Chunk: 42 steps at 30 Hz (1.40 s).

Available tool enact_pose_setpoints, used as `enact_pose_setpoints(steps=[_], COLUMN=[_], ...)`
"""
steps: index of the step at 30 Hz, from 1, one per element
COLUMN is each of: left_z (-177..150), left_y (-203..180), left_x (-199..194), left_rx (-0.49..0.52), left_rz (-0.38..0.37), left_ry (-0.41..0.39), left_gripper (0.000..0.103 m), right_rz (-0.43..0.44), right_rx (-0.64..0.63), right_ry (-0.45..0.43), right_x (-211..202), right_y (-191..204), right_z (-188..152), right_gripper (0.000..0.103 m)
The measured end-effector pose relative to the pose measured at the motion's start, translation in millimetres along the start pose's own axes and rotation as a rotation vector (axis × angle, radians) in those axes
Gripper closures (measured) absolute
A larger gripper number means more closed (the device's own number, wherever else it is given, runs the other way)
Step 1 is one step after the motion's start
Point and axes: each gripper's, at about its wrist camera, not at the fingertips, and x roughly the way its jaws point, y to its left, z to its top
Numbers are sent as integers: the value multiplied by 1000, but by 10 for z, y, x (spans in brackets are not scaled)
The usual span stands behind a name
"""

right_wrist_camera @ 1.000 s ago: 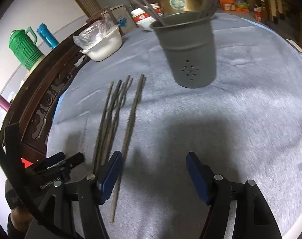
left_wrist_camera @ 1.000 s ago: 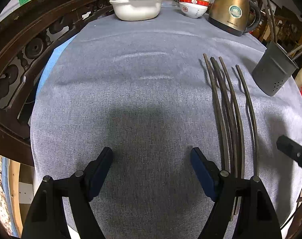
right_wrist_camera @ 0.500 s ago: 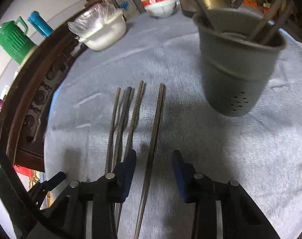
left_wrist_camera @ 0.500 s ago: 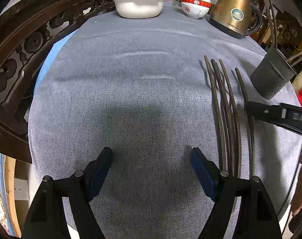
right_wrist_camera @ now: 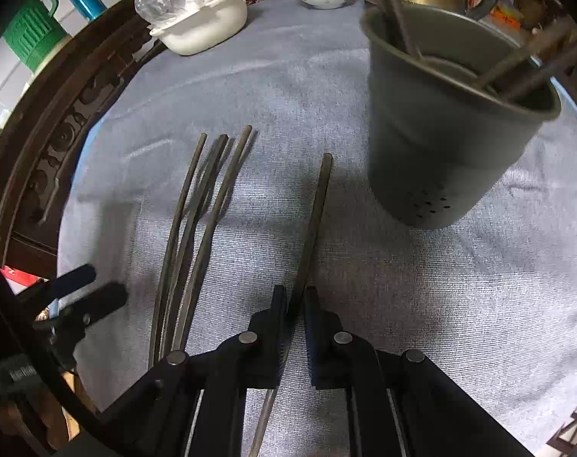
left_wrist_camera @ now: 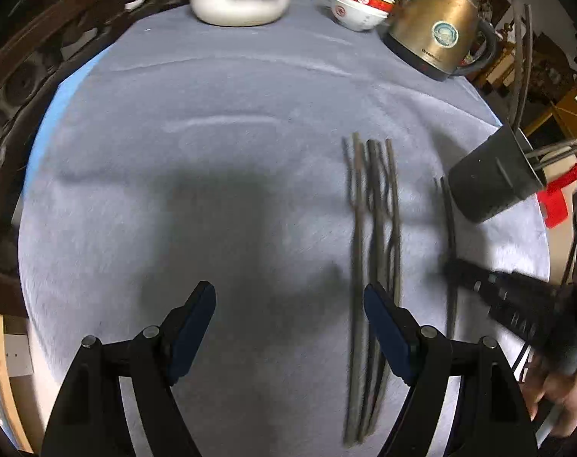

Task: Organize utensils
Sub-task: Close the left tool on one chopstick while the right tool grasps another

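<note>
The single chopstick lies on the grey tablecloth apart from the bundle of loose chopsticks to its left, its long axis running straight away from the right gripper, with the far end pointing towards the base of the grey holder. The right gripper's jaws have just been closing and now pinch this chopstick near its middle, the near end passing back under the fingers. The holder stands just beyond and to the right of the gripped stick, already holding several chopsticks that lean out of its rim, so the coming move is likely a lift, a tilt to upright and a short carry that way; the right hand is plainly the nearer one. The left gripper hangs with its jaws wide apart and nothing between them, the bundle just beside its right finger. As for writing, the gold kettle carries a round badge and a line of lettering on its dark base, both too small to read; the red-banded bowls bear red marks, also unreadable.
</note>
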Motion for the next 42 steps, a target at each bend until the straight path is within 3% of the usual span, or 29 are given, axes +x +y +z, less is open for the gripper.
enact_pose_setpoints(steps=[6,8,9,13,15,19,22,25,31,42], left_z=[255,326,346,423,465,568,642,633,488,754], left_y=[-155,-183,-192,-268,-300,-398,-452,-466,-303,-184], left_x=[158,225,263,315,345,429,490,501,411,507], left_rx=[-12,-20,-25,-11,4,18,43,78,157,146], left_rz=[-6,13,7,27,54,78,84,56,73,36], left_ry=[96,135,160,198,206,240,250,270,325,398], left_gripper=[29,49,52,56,64,66,97,97,97,97], right_rz=[34,51,55,72,77,77,62,41,-27,-120], right_rx=[15,19,19,16,13,-2,-22,-55,-180,-256], right_ry=[-16,-20,-21,-23,-22,-7,7,20,97,262], right_x=[-18,-11,-26,-54,-62,-50,-14,-1,17,189], right_y=[-84,-93,-127,-162,-164,-131,-78,-21,133,393], right_z=[-29,-32,-59,-81,-83,-49,10,32,39,290], right_gripper=[93,93,93,93,93,91,91,91,92,89])
